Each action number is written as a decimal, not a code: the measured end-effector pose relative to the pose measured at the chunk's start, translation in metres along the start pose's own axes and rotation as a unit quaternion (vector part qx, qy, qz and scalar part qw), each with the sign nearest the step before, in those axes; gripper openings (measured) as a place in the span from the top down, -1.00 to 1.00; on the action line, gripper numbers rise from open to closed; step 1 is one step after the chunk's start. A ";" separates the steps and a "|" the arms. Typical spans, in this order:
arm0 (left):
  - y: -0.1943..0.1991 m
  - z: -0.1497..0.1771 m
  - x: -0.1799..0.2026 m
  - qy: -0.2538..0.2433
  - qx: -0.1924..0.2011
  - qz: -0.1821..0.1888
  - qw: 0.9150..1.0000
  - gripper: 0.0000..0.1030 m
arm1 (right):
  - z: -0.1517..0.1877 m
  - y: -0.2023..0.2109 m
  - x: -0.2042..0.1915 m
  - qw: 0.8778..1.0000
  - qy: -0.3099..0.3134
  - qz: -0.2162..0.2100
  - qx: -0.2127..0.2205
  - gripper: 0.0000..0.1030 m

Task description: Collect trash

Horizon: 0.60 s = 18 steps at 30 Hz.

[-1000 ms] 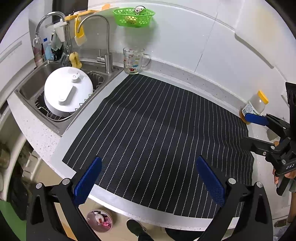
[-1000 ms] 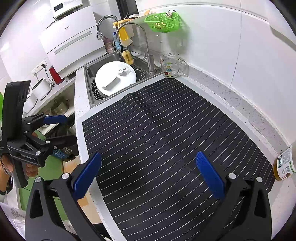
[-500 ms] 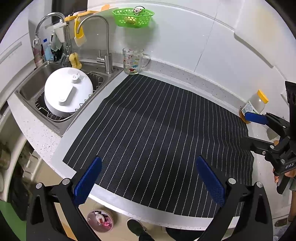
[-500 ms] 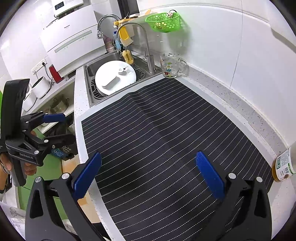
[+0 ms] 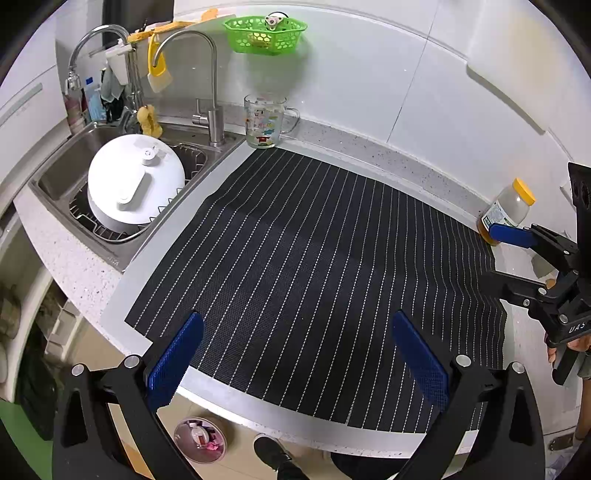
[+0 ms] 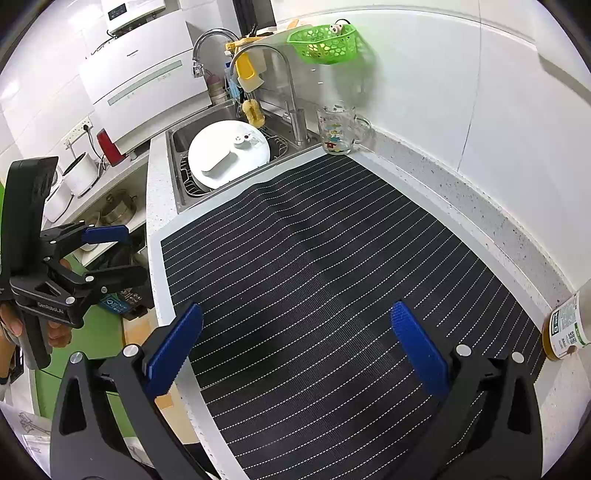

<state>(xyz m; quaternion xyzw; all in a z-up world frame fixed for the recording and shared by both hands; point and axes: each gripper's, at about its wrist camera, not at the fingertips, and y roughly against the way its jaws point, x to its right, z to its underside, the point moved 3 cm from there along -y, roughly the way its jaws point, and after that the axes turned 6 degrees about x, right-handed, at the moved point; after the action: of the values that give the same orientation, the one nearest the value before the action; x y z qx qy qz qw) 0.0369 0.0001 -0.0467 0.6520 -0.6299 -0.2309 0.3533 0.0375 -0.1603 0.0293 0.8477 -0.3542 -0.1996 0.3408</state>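
Barely anything is shifting since earlier; both hand-held grippers, left (image 5: 295, 354) and right (image 6: 295, 350), are hovering wide and empty. The upright bottle (image 5: 508, 210) is standing at the surface's (image 5: 369, 158) far right, nearer the right one.

Both tools are showing black frames with silver screws and blue ribbed pads (image 5: 173, 362); the left tool (image 6: 107, 254) is bearing white "GenRoboAI" lettering.

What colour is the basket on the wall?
Bright green basket, clearest in the left wrist view.
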 end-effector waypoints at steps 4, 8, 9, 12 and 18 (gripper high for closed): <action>0.000 -0.001 0.000 0.001 0.001 0.000 1.000 -0.89 | 0.000 -0.001 0.001 1.000 0.000 0.000 0.000 -0.95; 0.000 -0.002 0.001 -0.001 0.002 0.001 1.000 -0.89 | 0.000 -0.001 0.001 1.000 -0.001 0.000 -0.001 -0.95; 0.000 -0.002 0.001 -0.001 0.002 0.001 1.000 -0.89 | 0.000 -0.002 0.001 1.000 -0.001 0.001 -0.001 -0.95; 0.000 -0.002 0.001 -0.001 0.002 0.001 1.000 -0.89 | 0.001 -0.003 0.001 1.000 -0.001 0.001 -0.002 -0.95; 0.000 -0.002 0.001 0.000 0.003 0.001 1.000 -0.89 | 0.003 -0.003 0.000 1.000 0.000 0.001 -0.002 -0.95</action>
<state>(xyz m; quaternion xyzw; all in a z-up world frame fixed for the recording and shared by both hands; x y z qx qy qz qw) 0.0384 -0.0007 -0.0451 0.6519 -0.6315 -0.2292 0.3517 0.0365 -0.1600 0.0250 0.8465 -0.3546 -0.2005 0.3429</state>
